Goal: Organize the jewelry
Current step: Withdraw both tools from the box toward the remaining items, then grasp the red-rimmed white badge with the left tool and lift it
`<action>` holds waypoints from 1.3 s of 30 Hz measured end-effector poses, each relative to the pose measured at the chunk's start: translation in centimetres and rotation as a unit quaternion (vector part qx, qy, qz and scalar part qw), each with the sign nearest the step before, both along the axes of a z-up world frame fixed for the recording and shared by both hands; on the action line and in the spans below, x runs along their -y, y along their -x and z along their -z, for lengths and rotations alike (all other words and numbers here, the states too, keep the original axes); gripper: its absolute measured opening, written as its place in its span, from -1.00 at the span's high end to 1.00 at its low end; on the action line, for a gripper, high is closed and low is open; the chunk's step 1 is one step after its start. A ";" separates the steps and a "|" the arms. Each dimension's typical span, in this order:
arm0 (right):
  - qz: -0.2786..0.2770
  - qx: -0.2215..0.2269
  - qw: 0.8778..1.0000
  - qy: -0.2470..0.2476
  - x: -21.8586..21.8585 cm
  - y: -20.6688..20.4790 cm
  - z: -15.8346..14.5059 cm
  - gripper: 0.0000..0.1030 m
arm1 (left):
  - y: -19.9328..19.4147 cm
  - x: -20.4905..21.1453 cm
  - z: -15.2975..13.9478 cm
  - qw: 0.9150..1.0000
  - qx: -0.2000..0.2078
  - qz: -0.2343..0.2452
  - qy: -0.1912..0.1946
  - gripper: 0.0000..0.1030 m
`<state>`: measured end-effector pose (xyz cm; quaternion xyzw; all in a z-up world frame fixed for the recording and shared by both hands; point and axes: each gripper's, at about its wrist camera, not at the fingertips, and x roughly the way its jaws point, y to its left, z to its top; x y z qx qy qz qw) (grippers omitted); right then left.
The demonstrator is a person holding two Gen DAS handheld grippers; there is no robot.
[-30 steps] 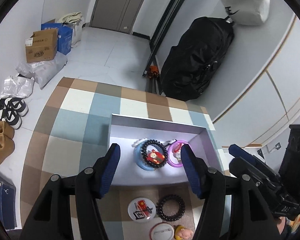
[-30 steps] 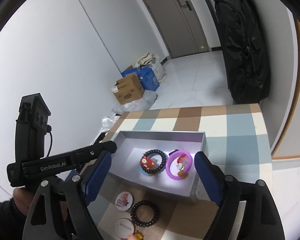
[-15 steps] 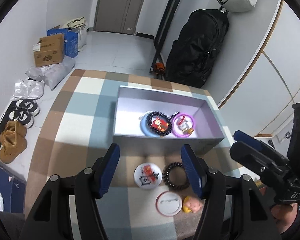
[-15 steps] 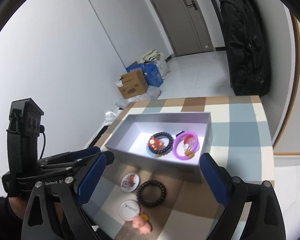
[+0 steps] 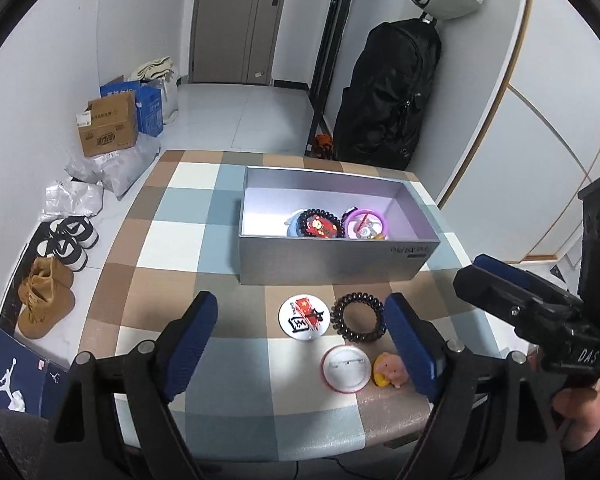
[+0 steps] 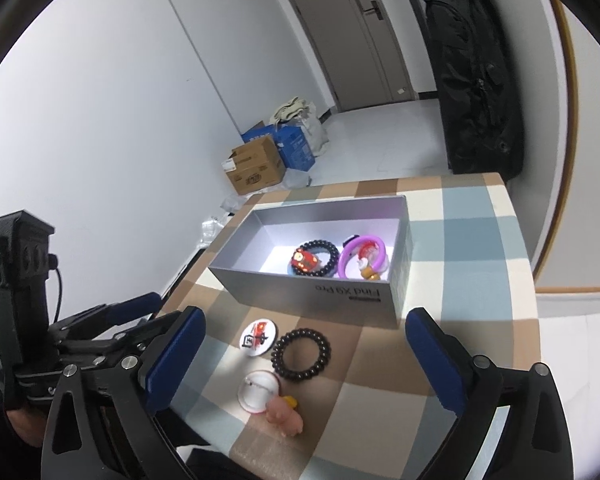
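Note:
A grey open box (image 5: 332,264) (image 6: 312,294) stands on the checked table. Inside lie a black bead bracelet (image 5: 320,222) (image 6: 316,258) over a red charm and a purple ring (image 5: 364,222) (image 6: 362,254). In front of the box lie a white badge with red print (image 5: 304,315) (image 6: 259,333), a black spiral hair tie (image 5: 358,317) (image 6: 302,354), a face-down badge (image 5: 345,369) (image 6: 259,392) and a small pink pig figure (image 5: 392,370) (image 6: 286,420). My left gripper (image 5: 302,344) is open and empty above these items. My right gripper (image 6: 306,356) is open and empty, also above them.
The table (image 5: 172,240) has a checked blue, brown and white cloth. Left of it on the floor are shoes (image 5: 70,240), boots (image 5: 44,300) and cardboard boxes (image 5: 108,124). A black bag (image 5: 384,92) leans against the far wall.
Both grippers have pulled back and up from the box. The loose items in front of the box now lie between the fingers of each. Both stay open.

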<state>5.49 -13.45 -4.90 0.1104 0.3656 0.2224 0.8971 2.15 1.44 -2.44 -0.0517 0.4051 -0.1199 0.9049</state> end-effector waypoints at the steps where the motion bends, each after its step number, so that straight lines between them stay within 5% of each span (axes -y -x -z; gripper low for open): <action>1: 0.002 0.000 1.000 0.001 0.1 0.2 0.0 -0.97 | 0.1 0.0 0.2 1.000 -0.002 0.002 0.000 -0.60; 8: 0.012 0.000 1.000 0.007 0.5 1.3 0.0 -0.97 | 0.0 0.1 2.3 0.998 -0.053 0.019 0.022 -0.60; 17: 0.009 0.004 1.000 0.015 0.4 2.3 0.2 -0.99 | 1.1 1.0 2.6 0.998 -0.049 0.040 -0.001 -0.60; 23: 0.015 0.002 1.000 0.017 1.0 2.5 0.3 -1.00 | 1.0 2.3 4.6 0.993 -0.076 0.050 -0.071 -0.60; 39: 0.024 -0.006 1.000 0.002 1.9 2.3 0.5 -1.00 | 1.6 3.6 5.4 0.988 -0.091 0.063 -0.107 -0.60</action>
